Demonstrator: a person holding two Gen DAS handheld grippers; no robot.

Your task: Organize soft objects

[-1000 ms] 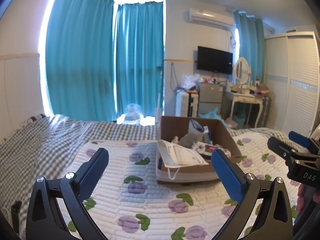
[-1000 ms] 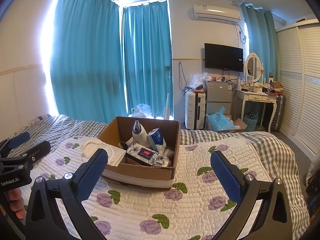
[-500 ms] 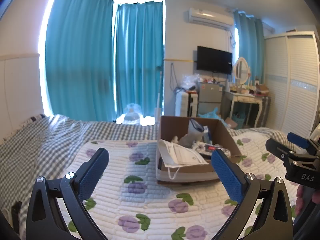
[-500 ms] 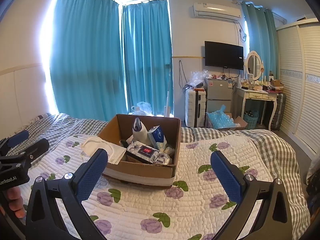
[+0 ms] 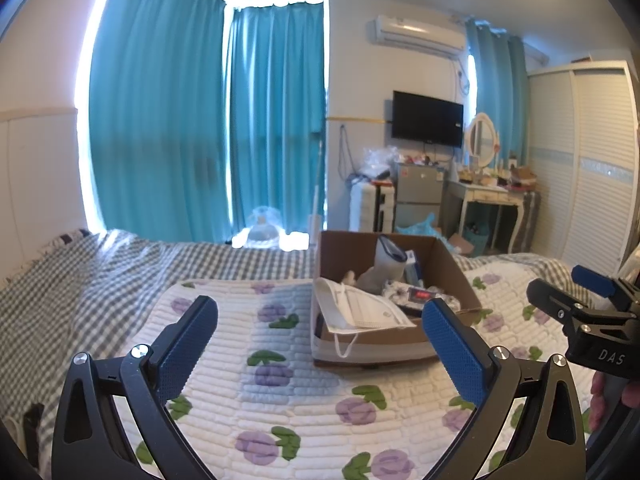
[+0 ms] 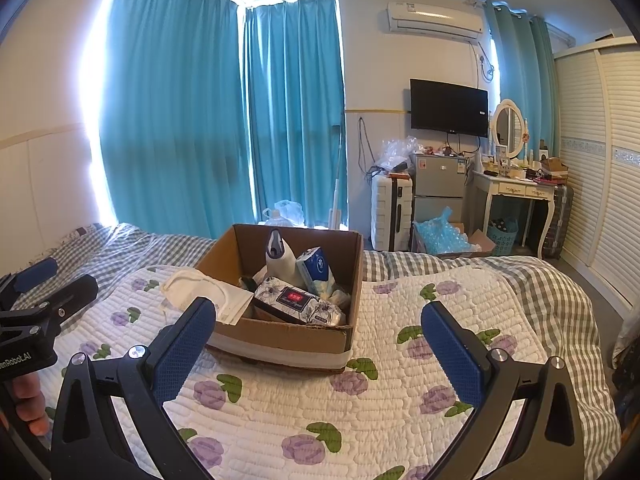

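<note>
Box (image 6: 280, 334): set on the quilt (image 6: 360, 412), ahead of both grippers.
Masks (image 5: 362, 308): draped over the box's left rim.
Wipes pack (image 6: 298, 300): laid inside, bottle (image 6: 278, 258) behind it.

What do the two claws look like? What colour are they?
Both look alike. The left claw has a black frame with triangular cut-outs, silver screws, and two flat fingers covered in bumpy blue pads. The right claw matches. From outside, one body reads "DAS" and the other "GenRobot.AI" in white. No cables or sleeves show.
</note>
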